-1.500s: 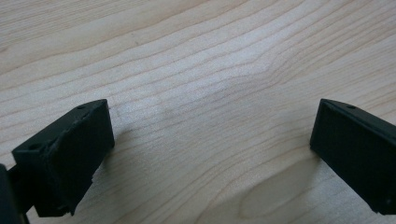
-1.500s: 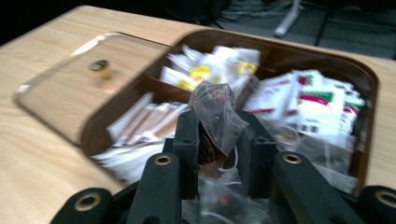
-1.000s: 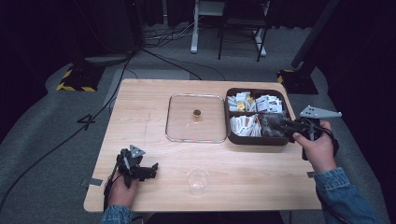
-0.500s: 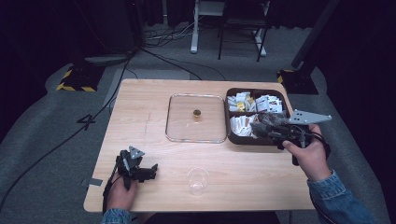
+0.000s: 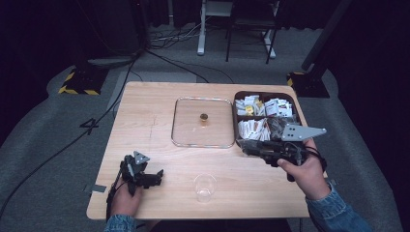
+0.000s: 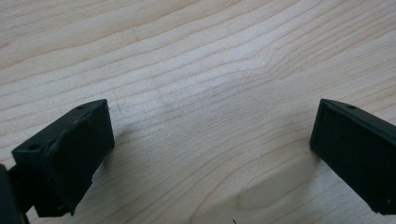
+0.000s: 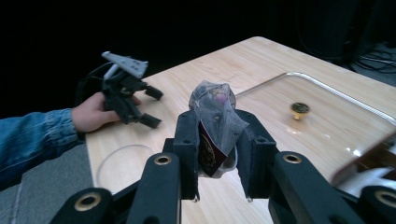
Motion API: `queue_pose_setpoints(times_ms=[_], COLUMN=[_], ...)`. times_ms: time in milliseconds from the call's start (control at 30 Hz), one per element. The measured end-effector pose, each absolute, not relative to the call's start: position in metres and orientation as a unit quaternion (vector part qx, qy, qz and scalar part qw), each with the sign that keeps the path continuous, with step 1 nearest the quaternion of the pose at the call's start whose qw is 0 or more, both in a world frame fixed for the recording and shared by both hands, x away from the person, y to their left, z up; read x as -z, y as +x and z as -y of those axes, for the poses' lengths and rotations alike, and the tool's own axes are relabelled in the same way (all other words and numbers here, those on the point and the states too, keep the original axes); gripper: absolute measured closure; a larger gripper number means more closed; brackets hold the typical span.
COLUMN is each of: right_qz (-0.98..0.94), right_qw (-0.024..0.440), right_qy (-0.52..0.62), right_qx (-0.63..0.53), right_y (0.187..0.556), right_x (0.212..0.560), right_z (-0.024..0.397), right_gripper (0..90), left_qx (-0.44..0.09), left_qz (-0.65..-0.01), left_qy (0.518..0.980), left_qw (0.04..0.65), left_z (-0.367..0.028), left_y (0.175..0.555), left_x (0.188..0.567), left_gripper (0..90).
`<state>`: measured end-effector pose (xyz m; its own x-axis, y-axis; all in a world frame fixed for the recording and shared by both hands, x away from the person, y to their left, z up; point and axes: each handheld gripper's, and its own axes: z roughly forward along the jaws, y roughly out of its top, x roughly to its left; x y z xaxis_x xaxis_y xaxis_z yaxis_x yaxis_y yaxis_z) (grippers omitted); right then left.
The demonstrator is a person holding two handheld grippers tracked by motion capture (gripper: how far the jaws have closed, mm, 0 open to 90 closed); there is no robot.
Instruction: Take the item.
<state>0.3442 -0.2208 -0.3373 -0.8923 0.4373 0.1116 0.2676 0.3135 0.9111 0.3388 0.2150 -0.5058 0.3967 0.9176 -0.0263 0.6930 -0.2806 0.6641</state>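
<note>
The tabletop (image 5: 154,121) is brightly lit from above while the room around it sinks into near black. Soft shadows spread beneath the left hand-held gripper (image 6: 210,144) in its own view, where the wood grain is sharp. The glass lid (image 7: 327,116) catches pale glare, and the nearest jaw hardware is blurred.

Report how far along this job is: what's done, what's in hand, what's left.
Done: the glass lid lies flat on the table beside the open box of sachets. In hand: the right gripper pinches a sachet above the table. Left, as a guess: the clear cup looks empty, likely the sachet's destination. The left gripper rests open.
</note>
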Motion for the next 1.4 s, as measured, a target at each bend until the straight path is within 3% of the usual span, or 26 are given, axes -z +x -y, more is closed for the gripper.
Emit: queue_pose_setpoints(times_ms=[867,1133,1400], right_qz=[-0.83,-0.843,-0.853], right_qw=[0.001,0.014,-0.001], right_qy=[0.147,0.139,0.139], right_qx=[-0.539,-0.519,-0.503], right_y=[0.315,0.315,0.315], right_x=[0.365,0.38,0.399], right_z=[0.147,0.136,0.127], right_gripper=[72.0,72.0,72.0], left_qx=[-0.184,-0.184,-0.184], left_qz=[-0.517,-0.516,-0.516], left_qy=[0.779,0.78,0.78], left_qw=[0.303,0.303,0.303], left_z=[-0.215,-0.215,-0.215], left_y=[0.339,0.339,0.339], left_x=[0.506,0.506,0.506], left_gripper=[0.0,0.0,0.0])
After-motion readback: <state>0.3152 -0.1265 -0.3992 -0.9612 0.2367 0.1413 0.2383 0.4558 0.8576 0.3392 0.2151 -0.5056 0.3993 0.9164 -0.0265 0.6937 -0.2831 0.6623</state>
